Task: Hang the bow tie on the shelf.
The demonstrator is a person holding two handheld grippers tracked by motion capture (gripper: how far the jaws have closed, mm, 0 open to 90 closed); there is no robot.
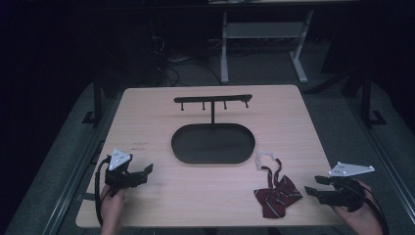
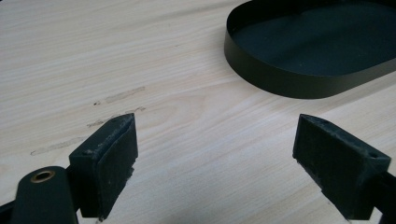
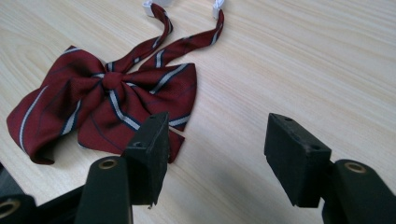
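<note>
- Nearest the lens in the right gripper view, my right gripper [image 3: 217,158] has its two black fingers [image 3: 148,156] spread wide, with bare bench wood between them and nothing held.
- Just past that left-hand finger, toward 11 o'clock, lies the bow tie [image 3: 105,105]: dark red with pale stripes, flat on the bench, its nearest corner just beside the fingertip, though I cannot tell if they touch.
- Its two thin straps [image 3: 187,46] run away toward 12 o'clock and end in white clips at the top edge.
- From the high view, the bow tie [image 1: 276,193] sits at about 4 o'clock on the bench [image 1: 147,112], with my right gripper [image 1: 318,188] near it at 3 o'clock from the tie.
- My left gripper [image 2: 215,163] also stands wide and empty over bare wood; in the high view it is at the bench's 8 o'clock [image 1: 144,171], well apart from the tie.
- At 1 o'clock from my left fingers [image 2: 114,161] is the black oval tray [image 2: 280,84], apart from them.
- That tray [image 1: 181,147] is at the bench's centre, with a post and a hook bar [image 1: 213,99] rising at its 12 o'clock side.
</note>
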